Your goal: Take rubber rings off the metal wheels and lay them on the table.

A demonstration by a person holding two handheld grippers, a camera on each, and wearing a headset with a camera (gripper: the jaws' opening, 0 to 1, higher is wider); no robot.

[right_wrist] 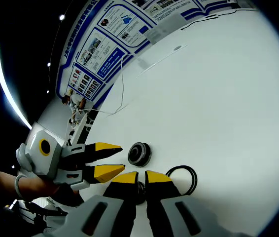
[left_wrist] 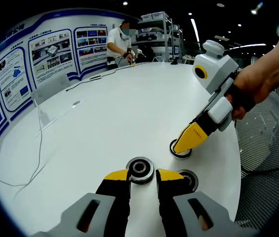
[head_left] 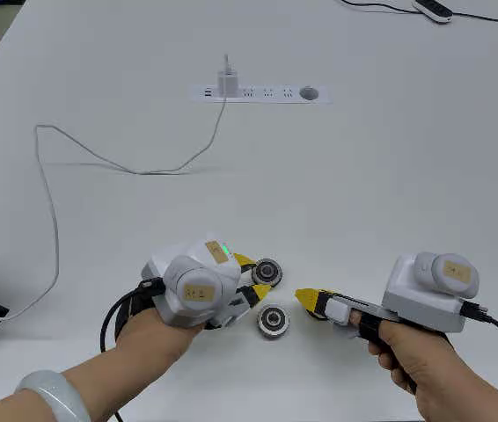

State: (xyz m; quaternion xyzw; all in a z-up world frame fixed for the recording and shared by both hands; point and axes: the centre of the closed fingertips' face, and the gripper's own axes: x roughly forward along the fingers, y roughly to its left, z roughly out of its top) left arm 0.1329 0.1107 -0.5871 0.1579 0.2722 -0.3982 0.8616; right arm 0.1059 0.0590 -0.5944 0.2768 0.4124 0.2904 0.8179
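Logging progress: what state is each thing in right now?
Left gripper: open, empty.
Right gripper: jaws close together, unclear if shut.
Rubber ring: off, flat on table.
Far wheel: lying flat.
Near wheel: lying flat.
Charger: plugged into power strip.

Big white bench (head_left: 363,176) that runs way back, with a white power strip (head_left: 258,92) on it and a thin cable (head_left: 53,211) trailing from it. The far wall has blue-trimmed poster panels (left_wrist: 51,49), there's a shelving rack (left_wrist: 159,32), and strip lights (left_wrist: 194,29) overhead. The grey mesh (left_wrist: 267,143) past the bench edge is probably a chair.
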